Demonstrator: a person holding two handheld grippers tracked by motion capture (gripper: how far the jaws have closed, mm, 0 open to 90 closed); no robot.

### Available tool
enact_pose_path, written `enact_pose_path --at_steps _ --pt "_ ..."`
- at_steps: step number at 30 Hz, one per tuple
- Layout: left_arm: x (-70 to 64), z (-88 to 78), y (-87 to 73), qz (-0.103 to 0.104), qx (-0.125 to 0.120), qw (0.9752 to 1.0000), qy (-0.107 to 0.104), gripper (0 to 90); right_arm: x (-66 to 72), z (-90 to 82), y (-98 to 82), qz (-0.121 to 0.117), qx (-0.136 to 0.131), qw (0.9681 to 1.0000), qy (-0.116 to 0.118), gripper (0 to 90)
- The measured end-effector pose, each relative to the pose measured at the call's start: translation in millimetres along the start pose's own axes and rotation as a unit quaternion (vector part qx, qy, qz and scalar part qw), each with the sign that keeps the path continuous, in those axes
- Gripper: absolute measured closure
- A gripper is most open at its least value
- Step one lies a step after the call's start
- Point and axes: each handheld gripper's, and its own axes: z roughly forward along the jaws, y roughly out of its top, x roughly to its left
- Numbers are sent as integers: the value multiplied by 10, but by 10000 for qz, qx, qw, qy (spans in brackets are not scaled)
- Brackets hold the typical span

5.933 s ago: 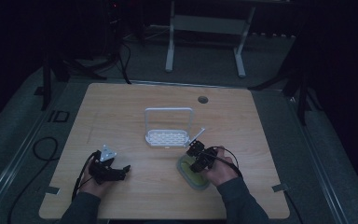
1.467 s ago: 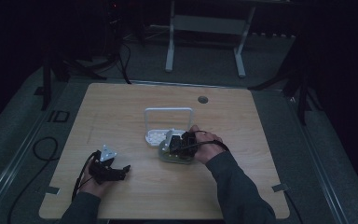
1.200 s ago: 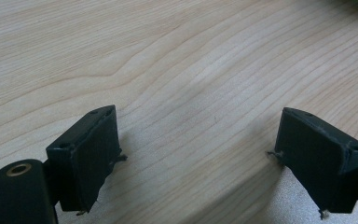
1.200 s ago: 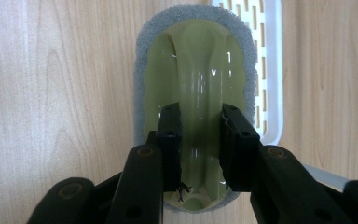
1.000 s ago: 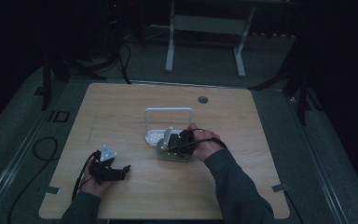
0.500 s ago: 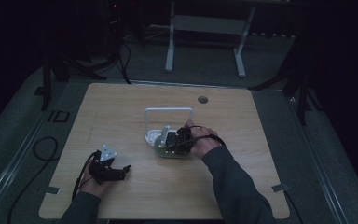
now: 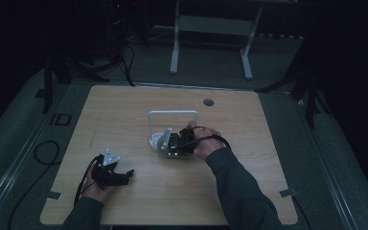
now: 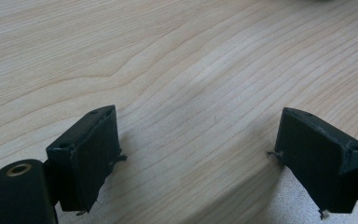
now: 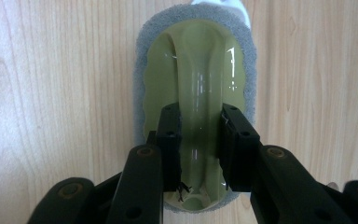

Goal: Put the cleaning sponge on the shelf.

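Note:
A scrubber (image 9: 200, 60) with a glossy olive-green handle and a grey sponge rim lies flat on the wooden table (image 7: 249, 143). My right gripper (image 9: 199, 116) is shut on the raised ridge of its handle, one jaw on each side. In the high view the right gripper (image 7: 172, 143) and the scrubber (image 7: 163, 145) sit at the table's middle, against a white tray with an upright frame (image 7: 172, 114). My left gripper (image 7: 124, 175) rests near the front left. Its jaws stand wide open (image 8: 196, 140) over bare wood.
A white edge of the tray (image 9: 221, 5) shows just beyond the scrubber's far end. A round cable hole (image 7: 209, 102) is at the table's back. Black cables (image 7: 43, 153) lie on the floor at the left, and a white stand (image 7: 211, 28) is behind the table.
My right gripper has carried the scrubber from the front right to the left and back, up to the white tray. Over the last second it crept a little farther. The left gripper stayed still.

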Motion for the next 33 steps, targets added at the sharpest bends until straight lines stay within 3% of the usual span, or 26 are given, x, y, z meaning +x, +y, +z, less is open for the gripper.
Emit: enact_pose_path --at_steps 19,33 --pt "0 0 0 0 0 10000 0 137 -37 75 17 -45 -28 9999 -129 717" --pt "0 0 0 0 0 10000 0 137 -62 116 71 -209 27 9993 -298 716"
